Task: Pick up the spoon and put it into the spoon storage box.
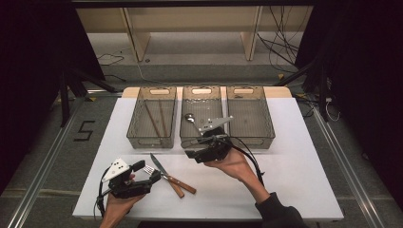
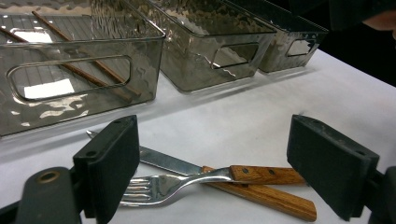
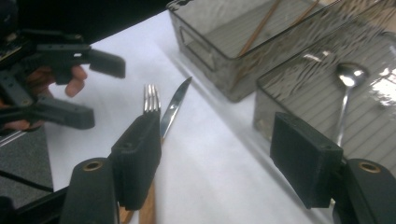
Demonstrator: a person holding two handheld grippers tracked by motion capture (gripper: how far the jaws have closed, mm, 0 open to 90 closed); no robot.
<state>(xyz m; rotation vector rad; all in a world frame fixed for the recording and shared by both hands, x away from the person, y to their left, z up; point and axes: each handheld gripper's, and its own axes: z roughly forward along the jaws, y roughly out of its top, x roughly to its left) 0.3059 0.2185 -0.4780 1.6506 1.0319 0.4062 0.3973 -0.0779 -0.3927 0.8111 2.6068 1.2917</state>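
A fork (image 1: 148, 169) and a knife (image 1: 164, 171), both with wooden handles, lie crossed on the white table (image 1: 285, 175) at front left. My left gripper (image 1: 147, 171) stands open just left of them; in the left gripper view the fork (image 2: 187, 182) and the knife (image 2: 170, 162) lie between its spread jaws. My right gripper (image 1: 190, 148) is open and empty, held above the table in front of the middle bin (image 1: 202, 140). A spoon (image 3: 348, 88) lies in that bin.
Three clear grey bins stand in a row at the back. The left bin (image 1: 152, 141) holds chopsticks (image 1: 154, 118); the right bin (image 1: 250, 140) has nothing in it. Bare tabletop stretches out at right and front. Floor cables lie beyond the table.
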